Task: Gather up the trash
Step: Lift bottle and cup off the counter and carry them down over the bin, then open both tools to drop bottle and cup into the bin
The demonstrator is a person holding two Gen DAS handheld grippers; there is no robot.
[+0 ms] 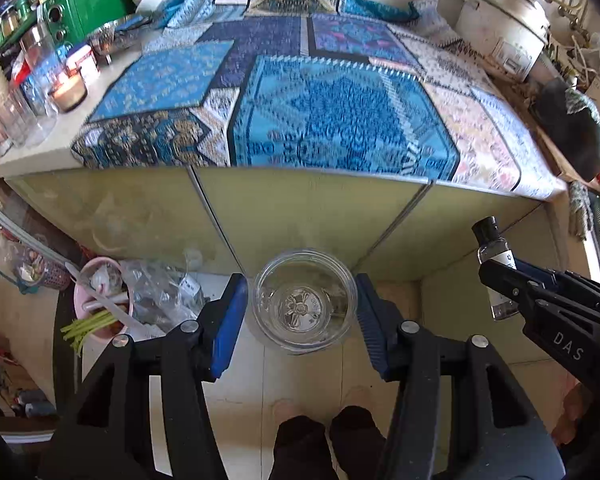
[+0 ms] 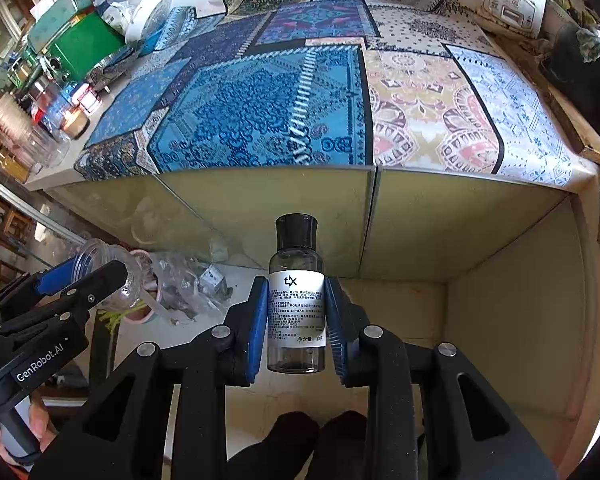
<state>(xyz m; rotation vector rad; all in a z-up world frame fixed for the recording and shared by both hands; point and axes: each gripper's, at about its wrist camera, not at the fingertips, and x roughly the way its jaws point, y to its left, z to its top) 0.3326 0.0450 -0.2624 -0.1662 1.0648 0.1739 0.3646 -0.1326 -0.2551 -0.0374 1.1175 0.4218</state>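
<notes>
My left gripper (image 1: 302, 312) is shut on a clear empty plastic jar (image 1: 305, 303), its open mouth facing the camera, held in front of the cabinet below the counter edge. It also shows at the left of the right wrist view (image 2: 108, 268). My right gripper (image 2: 297, 316) is shut on a small clear bottle (image 2: 297, 300) with a black cap and white label, held upright. That bottle shows at the right of the left wrist view (image 1: 494, 264). A trash pile in a clear plastic bag (image 1: 160, 296) with a pink bowl (image 1: 100, 300) lies on the floor at lower left.
A patterned blue cloth (image 1: 320, 112) covers the counter. Jars, a candle (image 1: 68, 92) and a green appliance (image 1: 80, 4) stand at its left end. A white rice cooker (image 1: 500, 24) stands at back right. Yellow cabinet doors (image 1: 300, 208) face me.
</notes>
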